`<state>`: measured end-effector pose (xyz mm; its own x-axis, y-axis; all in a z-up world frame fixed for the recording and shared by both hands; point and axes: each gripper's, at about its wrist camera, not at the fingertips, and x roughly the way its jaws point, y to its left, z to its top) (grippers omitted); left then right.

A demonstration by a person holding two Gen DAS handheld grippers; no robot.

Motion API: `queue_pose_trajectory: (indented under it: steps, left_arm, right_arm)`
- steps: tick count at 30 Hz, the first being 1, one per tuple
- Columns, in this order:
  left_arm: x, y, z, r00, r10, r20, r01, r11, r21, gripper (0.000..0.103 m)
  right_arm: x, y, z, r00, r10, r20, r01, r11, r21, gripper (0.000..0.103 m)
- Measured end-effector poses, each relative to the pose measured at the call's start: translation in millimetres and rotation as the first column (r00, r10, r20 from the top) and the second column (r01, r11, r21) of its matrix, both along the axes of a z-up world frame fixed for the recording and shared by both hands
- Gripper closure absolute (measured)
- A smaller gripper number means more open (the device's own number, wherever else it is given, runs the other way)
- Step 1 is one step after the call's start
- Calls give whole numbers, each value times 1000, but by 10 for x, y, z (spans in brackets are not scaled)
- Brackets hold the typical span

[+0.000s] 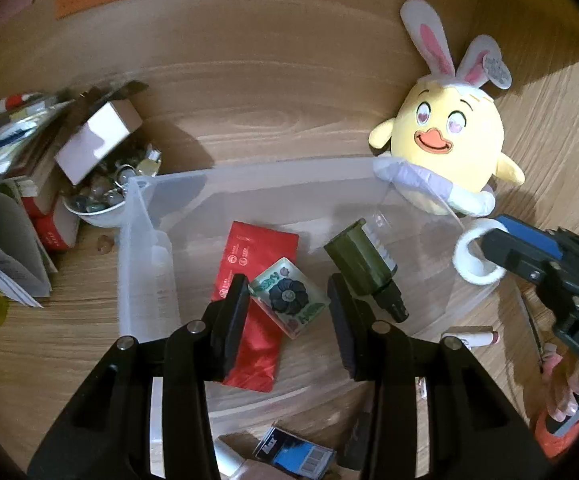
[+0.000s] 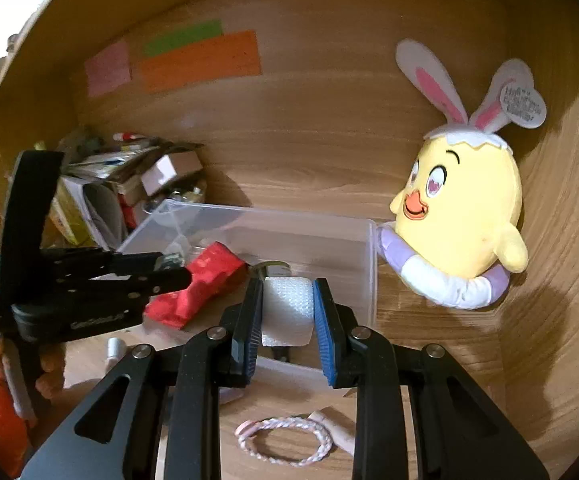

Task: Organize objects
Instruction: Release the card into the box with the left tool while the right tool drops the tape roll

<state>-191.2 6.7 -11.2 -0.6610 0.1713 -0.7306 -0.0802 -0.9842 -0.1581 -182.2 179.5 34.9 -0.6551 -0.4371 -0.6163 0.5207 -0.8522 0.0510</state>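
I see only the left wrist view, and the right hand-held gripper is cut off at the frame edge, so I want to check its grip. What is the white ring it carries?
Observer: A white textured tape roll, clamped between the pads of the right hand-held gripper.
Operator: Is anything lying below it?
Observer: A pink-and-white braided cord loop lies on the wooden table, outside the clear bin.
Operator: On the back wall I see only orange and pink notes.
Observer: There is also a green note, just above the orange note.
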Motion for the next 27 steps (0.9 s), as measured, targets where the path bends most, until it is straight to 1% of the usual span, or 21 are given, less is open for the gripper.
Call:
queue_pose_trajectory:
  steps: [8, 12, 17, 20, 22, 23, 25, 26, 27]
  left_arm:
    - [-109, 105, -111, 999, -34, 40, 34, 999, -17, 63]
    - [-149, 151, -167, 997, -51, 61, 53, 998, -23, 63]
    - [-152, 151, -162, 996, -58, 61, 59, 998, -15, 63]
    - [-138, 139, -144, 997, -56, 59, 57, 998, -12, 58]
    - [-112, 125, -109, 997, -53, 49, 53, 999, -11, 53]
    - [-90, 122, -80, 998, -47, 38, 48, 999, -18, 51]
    - [-38, 126, -16, 999, -42, 14, 42, 999, -29, 45]
    - [-4, 133, 25, 999, -40, 0, 40, 999, -36, 43]
    - [26, 139, 60, 999, -37, -13, 37, 998, -41, 38]
  right_arm:
    - [-229, -53, -284, 998, -15, 58, 11, 998, 55, 80]
    - [-277, -97, -383, 998, -16, 61, 10, 996, 88, 80]
    - [-318, -138, -452, 997, -12, 74, 4, 994, 108, 80]
    - [-304, -167, -457, 998, -19, 64, 11, 992, 124, 80]
    - [-289, -191, -450, 998, -19, 56, 11, 990, 138, 80]
    - [-277, -200, -448, 998, -16, 56, 8, 990, 142, 78]
    - [-256, -210, -446, 999, -13, 53, 6, 989, 147, 70]
    - [-238, -211, -438, 999, -14, 45, 7, 989, 149, 64]
    - [-221, -208, -427, 999, -16, 36, 10, 988, 152, 59]
